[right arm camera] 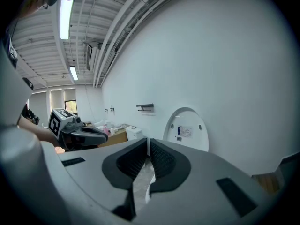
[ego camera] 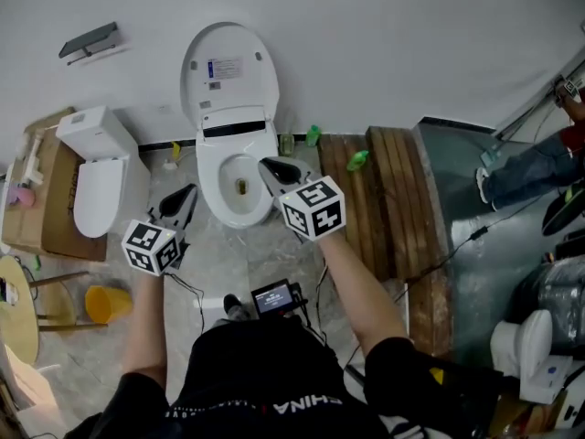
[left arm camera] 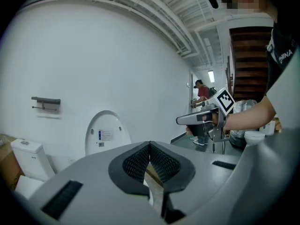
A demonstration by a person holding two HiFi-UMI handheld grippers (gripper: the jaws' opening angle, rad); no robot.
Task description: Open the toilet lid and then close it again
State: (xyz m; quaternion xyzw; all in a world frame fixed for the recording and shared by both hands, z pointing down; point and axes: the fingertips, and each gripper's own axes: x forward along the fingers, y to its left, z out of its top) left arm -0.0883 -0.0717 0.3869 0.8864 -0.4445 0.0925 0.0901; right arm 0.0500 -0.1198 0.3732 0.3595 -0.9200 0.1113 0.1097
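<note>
Standing open, lid (ego camera: 228,71) clears left gripper (ego camera: 189,191), right gripper (ego camera: 268,165) (jaws together).

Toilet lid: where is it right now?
Head view, upper centre-left: the toilet lid stands raised against the white wall, directly behind the open bowl and to the right of the second toilet.

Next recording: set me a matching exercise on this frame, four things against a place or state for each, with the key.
Things:
1. toilet lid
2. left gripper
3. yellow container
4. wooden planks

Place or state:
A. at the lower left of the head view
B. raised upright
C. to the right of the toilet bowl
D. shut, nothing between its jaws

Pairs: 1-B, 2-D, 3-A, 4-C
</note>
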